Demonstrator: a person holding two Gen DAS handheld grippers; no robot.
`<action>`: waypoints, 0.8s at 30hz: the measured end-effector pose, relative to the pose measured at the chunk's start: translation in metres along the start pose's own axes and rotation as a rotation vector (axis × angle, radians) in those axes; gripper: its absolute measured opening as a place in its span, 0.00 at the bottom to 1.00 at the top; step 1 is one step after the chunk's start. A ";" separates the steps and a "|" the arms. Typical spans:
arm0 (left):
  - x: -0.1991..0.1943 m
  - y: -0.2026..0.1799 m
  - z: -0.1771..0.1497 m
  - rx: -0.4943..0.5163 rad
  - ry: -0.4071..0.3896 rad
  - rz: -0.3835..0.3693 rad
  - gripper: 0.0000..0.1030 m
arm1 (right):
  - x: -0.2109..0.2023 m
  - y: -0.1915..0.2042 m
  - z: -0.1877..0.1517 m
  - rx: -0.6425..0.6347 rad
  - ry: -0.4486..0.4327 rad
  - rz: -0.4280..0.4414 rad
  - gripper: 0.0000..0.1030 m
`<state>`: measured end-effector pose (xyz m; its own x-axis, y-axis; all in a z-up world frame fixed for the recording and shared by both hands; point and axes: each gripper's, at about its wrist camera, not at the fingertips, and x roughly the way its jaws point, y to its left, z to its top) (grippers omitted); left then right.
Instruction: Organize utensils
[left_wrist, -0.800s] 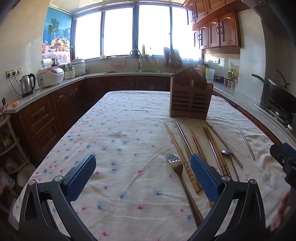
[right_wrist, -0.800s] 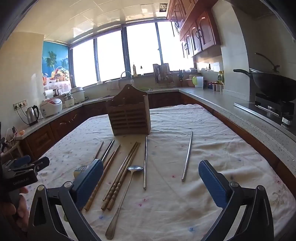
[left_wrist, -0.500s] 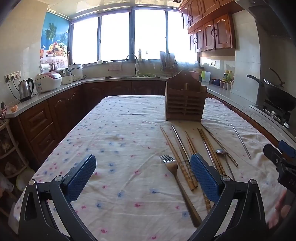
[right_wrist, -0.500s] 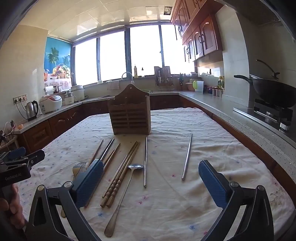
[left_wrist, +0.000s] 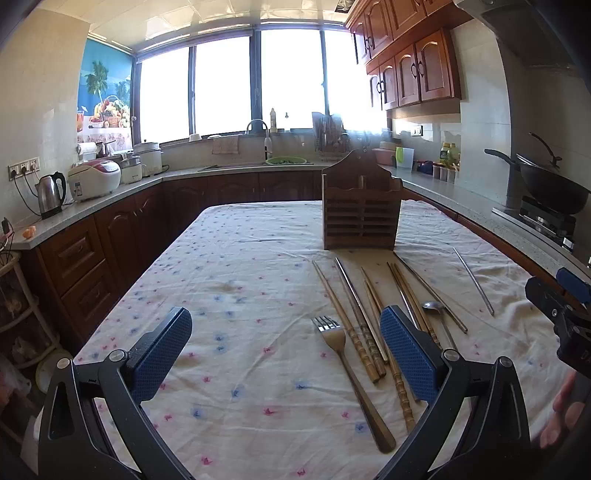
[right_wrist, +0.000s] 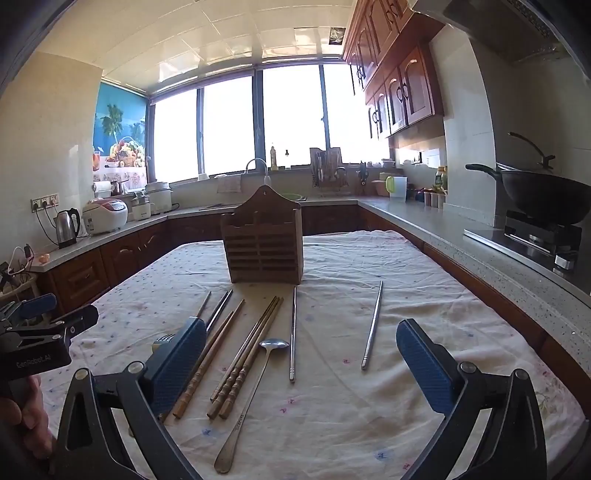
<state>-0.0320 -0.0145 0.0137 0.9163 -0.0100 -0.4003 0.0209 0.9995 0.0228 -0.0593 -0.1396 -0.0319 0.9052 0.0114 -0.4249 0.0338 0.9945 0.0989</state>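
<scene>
The left gripper (left_wrist: 286, 349) hangs above the near end of the counter (left_wrist: 258, 258), its fingers (left_wrist: 162, 349) spread wide and holding nothing. The right gripper (right_wrist: 301, 365) hangs beside it, fingers (right_wrist: 424, 369) likewise spread wide and empty.

The counter carries a white cloth with small flower prints. A wooden holder (right_wrist: 264, 243) with slatted front stands upright near the middle of the cloth. The utensils lie flat on the cloth in front of the holder, roughly parallel, pointing toward it.

Layout in the left wrist view, left to right:
- A metal fork (left_wrist: 345, 365), tines toward the holder, lies farthest left.
- Bamboo chopsticks (left_wrist: 351, 328) lie just beside the fork; a metal chopstick (left_wrist: 354, 299) rests against them.
- A second bamboo pair (left_wrist: 410, 295) lies further right, partly hidden behind the right finger of the left gripper.
- A metal spoon (right_wrist: 255, 387) lies just beside that pair, bowl toward the holder.
- A metal chopstick (right_wrist: 293, 332) lies next to the spoon.
- A single metal chopstick (right_wrist: 373, 325) lies apart from the group, farthest right.

Along the walls stand a kettle (left_wrist: 50, 194), a rice cooker (left_wrist: 96, 179) and a wok (right_wrist: 543, 194) on a stove.
</scene>
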 end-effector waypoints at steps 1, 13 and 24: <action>0.000 0.000 0.000 0.001 -0.001 0.001 1.00 | 0.000 -0.001 0.000 0.003 -0.004 0.005 1.00; -0.003 0.002 0.001 -0.003 -0.003 0.003 1.00 | 0.000 0.002 -0.001 0.001 -0.019 0.038 1.00; -0.002 0.004 0.003 -0.010 -0.004 0.003 1.00 | 0.001 0.006 -0.003 -0.012 -0.025 0.060 1.00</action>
<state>-0.0331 -0.0110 0.0174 0.9179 -0.0067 -0.3968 0.0137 0.9998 0.0148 -0.0593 -0.1337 -0.0351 0.9156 0.0692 -0.3961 -0.0264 0.9933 0.1124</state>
